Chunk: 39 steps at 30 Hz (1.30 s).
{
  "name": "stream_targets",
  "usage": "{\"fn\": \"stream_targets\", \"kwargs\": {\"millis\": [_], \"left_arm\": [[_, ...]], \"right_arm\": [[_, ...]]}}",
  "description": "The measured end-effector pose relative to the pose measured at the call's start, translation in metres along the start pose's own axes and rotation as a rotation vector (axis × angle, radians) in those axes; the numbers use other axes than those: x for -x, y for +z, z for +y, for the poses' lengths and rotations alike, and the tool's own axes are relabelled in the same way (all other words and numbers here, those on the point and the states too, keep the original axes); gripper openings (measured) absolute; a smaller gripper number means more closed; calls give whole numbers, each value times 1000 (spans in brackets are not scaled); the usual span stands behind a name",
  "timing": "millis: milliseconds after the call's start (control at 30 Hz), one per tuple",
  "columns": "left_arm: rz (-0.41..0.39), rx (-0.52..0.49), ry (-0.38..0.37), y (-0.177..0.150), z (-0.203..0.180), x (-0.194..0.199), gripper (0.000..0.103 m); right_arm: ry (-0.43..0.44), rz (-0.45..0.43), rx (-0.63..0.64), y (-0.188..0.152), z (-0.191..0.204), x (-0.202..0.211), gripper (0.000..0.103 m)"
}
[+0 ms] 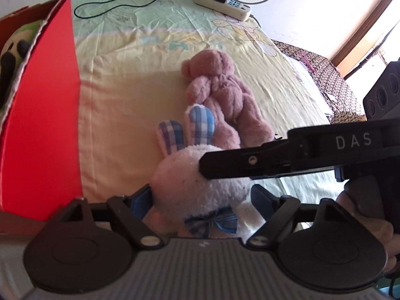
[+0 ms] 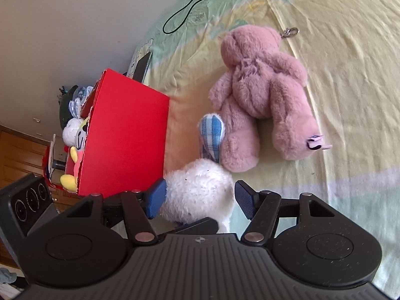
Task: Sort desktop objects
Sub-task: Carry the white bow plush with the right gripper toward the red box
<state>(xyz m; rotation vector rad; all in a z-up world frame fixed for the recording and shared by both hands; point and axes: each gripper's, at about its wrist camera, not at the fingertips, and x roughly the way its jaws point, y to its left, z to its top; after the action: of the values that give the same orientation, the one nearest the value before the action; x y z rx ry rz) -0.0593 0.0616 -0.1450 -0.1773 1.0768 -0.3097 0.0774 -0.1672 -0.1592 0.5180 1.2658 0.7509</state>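
Note:
A white plush bunny point(image 1: 200, 195) point(image 2: 197, 190) with blue plaid ears lies on the pale bedsheet, just in front of a pink teddy bear point(image 1: 225, 95) point(image 2: 262, 95). My left gripper point(image 1: 201, 197) has its blue pads pressed against both sides of the bunny's head. My right gripper point(image 2: 200, 200) straddles the same bunny from another side; its left pad touches the fur and the right pad stands off with a small gap. In the left wrist view a black finger point(image 1: 237, 162) of the right gripper lies across the bunny. A red cardboard box point(image 1: 42, 125) point(image 2: 125, 135) stands to the left.
The red box holds several plush toys point(image 2: 75, 135), among them a panda point(image 1: 15, 47). A white power strip point(image 1: 222, 3) with a black charger and a looped black cable point(image 1: 120, 5) point(image 2: 190, 7) lie at the far edge of the sheet. A keyring clip point(image 2: 290, 32) sticks out from the bear's head.

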Motion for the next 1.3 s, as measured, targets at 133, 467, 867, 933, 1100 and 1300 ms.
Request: {"fn": "stream_targets", "kwargs": {"millis": [133,467,867,933,1100,1300], "left_arm": [[-14,5,-22,-4,-2,9,81],[-205,-133,-78,-3,-27,80,81],[-571,-258,60,3,33,218,83],[-602,-259,96,-1,52,232,83],[-665,-257,229,-8,101,249,85],[-653,-223,372,-12,161,241,86]], "right_arm": [[18,26,-19,-2,-4,4,58],[70,-130,149,-26,39,68,56],[276,-427,413,-31,167,59,56],[308,-442,439,-32,185,42,56],[361,-460,508,-29,224,-9,56],[369,-444,609,-28,255,-78,56]]}}
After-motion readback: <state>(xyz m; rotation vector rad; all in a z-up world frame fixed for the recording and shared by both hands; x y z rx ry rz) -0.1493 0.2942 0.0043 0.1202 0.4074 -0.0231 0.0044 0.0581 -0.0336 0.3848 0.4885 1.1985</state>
